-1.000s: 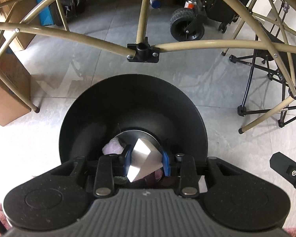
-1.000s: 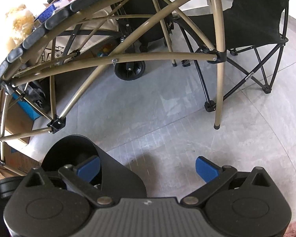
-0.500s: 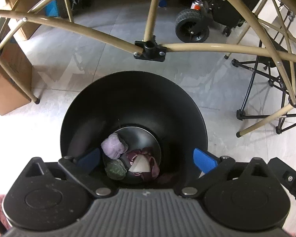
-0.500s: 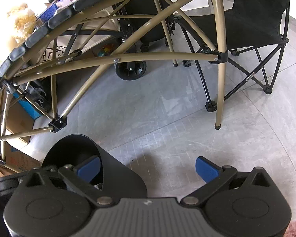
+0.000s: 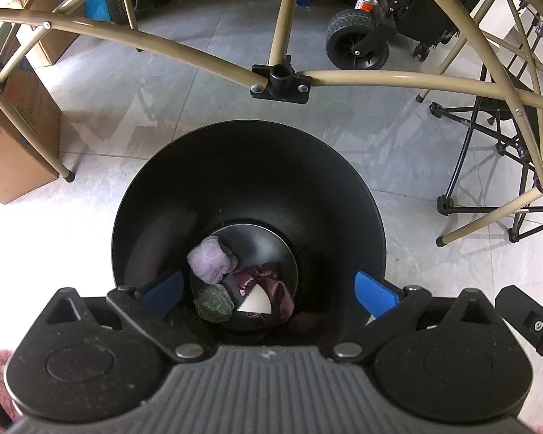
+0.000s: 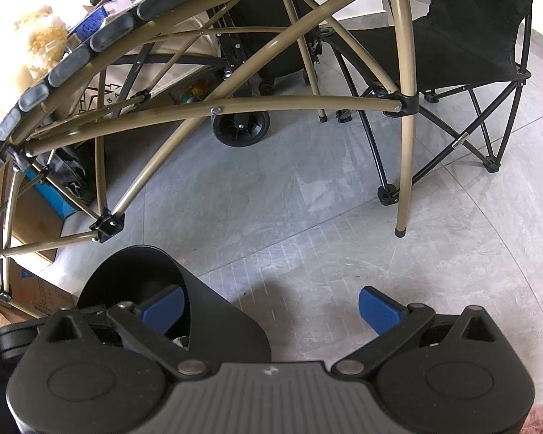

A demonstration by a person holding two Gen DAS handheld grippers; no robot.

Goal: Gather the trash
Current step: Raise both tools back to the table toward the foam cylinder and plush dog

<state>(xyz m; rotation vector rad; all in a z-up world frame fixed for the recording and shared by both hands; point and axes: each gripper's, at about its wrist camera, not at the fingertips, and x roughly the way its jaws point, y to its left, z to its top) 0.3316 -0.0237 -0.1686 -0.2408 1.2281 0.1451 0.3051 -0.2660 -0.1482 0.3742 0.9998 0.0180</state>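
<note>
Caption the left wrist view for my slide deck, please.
Open left gripper above the black bin, where a white wedge lies among crumpled scraps.

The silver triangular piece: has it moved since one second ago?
Yes. The silver triangular piece has left the left gripper, whose jaws just opened, and lies at the bottom of the black bin.

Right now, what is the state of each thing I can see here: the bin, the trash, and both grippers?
Bin: upright, no lid, partly filled.
White scrap: lying at the bottom of the bin.
Purple wad: in the bin.
Left gripper: open, empty, above the bin.
Right gripper: open, empty.
</note>
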